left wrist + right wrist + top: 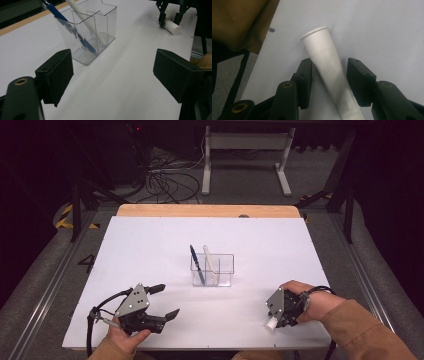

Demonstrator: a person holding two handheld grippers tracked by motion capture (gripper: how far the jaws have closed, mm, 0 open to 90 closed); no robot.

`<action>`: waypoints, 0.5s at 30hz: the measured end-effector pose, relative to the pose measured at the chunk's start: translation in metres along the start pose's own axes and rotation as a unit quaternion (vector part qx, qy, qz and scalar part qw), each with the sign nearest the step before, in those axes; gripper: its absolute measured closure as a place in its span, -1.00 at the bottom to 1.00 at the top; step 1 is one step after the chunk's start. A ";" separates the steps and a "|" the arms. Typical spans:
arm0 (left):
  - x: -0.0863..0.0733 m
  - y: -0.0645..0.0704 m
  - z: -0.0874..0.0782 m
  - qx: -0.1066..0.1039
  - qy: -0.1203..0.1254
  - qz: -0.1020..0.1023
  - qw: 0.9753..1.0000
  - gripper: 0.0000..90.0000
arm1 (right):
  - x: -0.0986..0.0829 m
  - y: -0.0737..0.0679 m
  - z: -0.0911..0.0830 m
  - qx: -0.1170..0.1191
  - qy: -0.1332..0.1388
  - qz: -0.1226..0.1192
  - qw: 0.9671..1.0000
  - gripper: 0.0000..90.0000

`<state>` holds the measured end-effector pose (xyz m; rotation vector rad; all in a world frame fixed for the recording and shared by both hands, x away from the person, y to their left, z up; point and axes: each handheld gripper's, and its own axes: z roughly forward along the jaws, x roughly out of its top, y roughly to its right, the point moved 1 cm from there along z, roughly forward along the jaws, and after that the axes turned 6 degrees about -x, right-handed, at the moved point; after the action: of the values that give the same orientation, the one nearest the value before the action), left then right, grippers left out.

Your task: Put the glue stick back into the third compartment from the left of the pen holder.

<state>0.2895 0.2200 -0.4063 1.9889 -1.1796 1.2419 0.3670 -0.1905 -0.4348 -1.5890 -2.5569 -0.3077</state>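
— White plastic, that's what my right claw [274,320] is going for: a white marker [270,324] lying flat near the front right edge of the tabletop [150,240]. From the high view, the claw points down at it, right on top of it.

— And your left?

— My left claw [167,301] rests on the front left, jaws spread wide, holding nothing. The clear holder [212,270] stands mid-table, well apart from both, with a blue pen [196,264] and a white pen [210,262] leaning inside.

— What does the left gripper view give you?

— Same holder [86,32] ahead, the blue pen [72,28] in its near compartment, and the marker [172,26] far off under my other claw [170,18].

— The right gripper view?

— Here the marker [329,72] lies between my jaws, its long axis running along them, wide end away from me. The jaws stand narrow but I see small gaps either side; not yet clamped, I judge. Closing should take it across its width. Dark floor and cables lie beyond the tabletop.
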 end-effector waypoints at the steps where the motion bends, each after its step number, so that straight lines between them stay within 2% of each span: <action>1: 0.000 0.000 0.000 0.000 0.000 -0.001 1.000 -0.62 | 0.000 0.000 0.000 -0.001 -0.001 -0.002 1.000 0.27; 15: 0.000 0.000 0.000 0.001 0.001 0.000 1.000 -0.62 | 0.002 0.000 0.000 -0.002 -0.009 -0.016 1.000 0.34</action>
<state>0.2898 0.2201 -0.4061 1.9879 -1.1786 1.2452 0.3660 -0.1886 -0.4348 -1.5603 -2.5999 -0.3026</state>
